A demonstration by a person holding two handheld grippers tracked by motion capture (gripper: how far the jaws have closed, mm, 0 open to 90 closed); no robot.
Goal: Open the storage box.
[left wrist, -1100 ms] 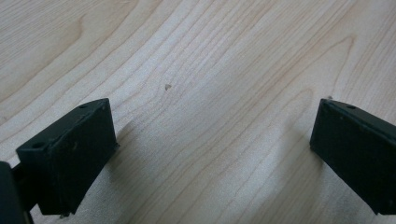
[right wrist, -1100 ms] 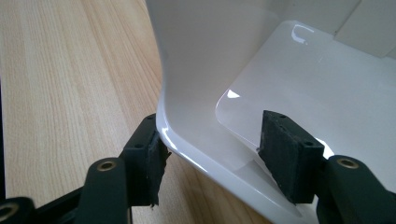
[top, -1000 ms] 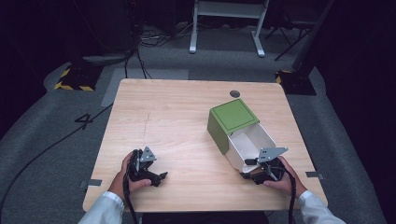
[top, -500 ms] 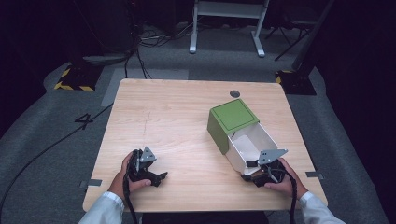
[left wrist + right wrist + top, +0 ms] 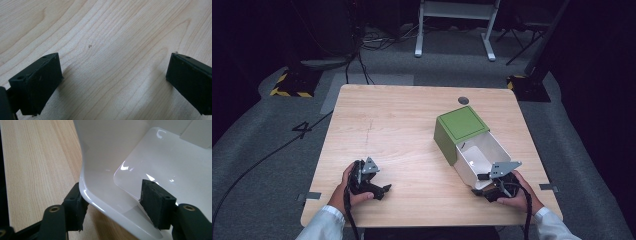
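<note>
Bench of pale wood grain lies bare across its left and upper parts, leaving wide room there. At right of centre sits a green box with a glossy white drawer pulled out toward the lower right corner; the long axis runs from upper left to lower right. The right hand-held gripper straddles the drawer's rounded front lip, one jaw outside, one inside, both seeming to touch it. The left hand-held gripper, lower left, rests low over bare wood, jaws wide apart.
</note>
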